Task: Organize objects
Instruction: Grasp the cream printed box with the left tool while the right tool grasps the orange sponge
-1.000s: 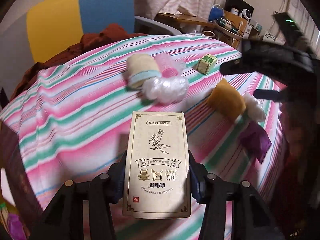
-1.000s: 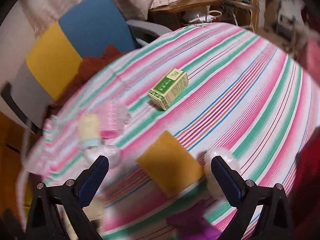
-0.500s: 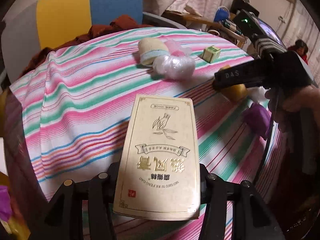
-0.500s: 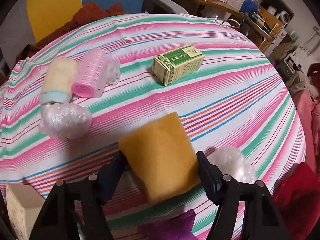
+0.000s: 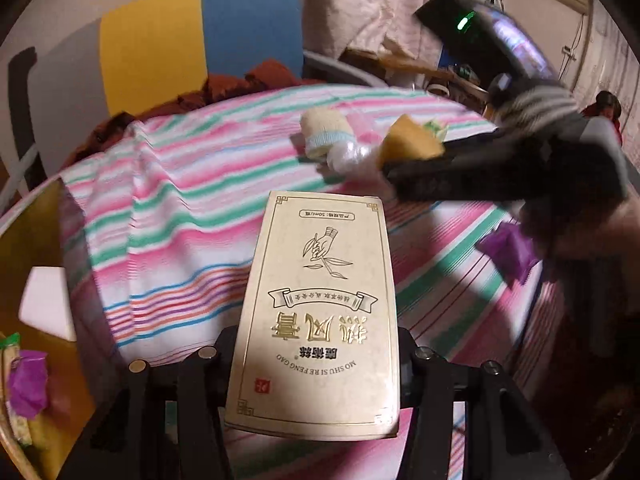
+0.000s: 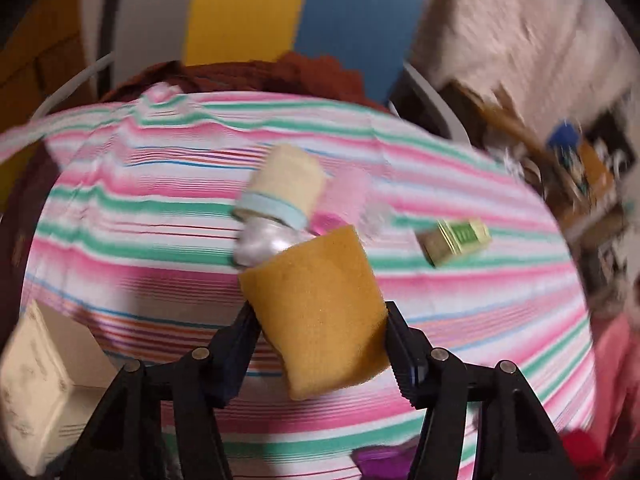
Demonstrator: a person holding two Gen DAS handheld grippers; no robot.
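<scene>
The left gripper (image 5: 316, 356) reaches level over the striped tablecloth (image 5: 192, 208), clamped on a cream box (image 5: 320, 312) whose long axis points forward. The right gripper (image 6: 320, 344) hovers above the tablecloth, fingers squeezing a yellow sponge (image 6: 320, 304) tilted up-left.

Behind the striped tablecloth (image 5: 168, 184) stands a chair with a yellow and blue backrest (image 5: 200, 36), a rust-brown cloth (image 5: 240, 84) heaped on its seat. Pale curtains (image 5: 372, 8) hang beyond. At far right, a cluttered wooden desk (image 6: 592, 184) appears blurred.
</scene>
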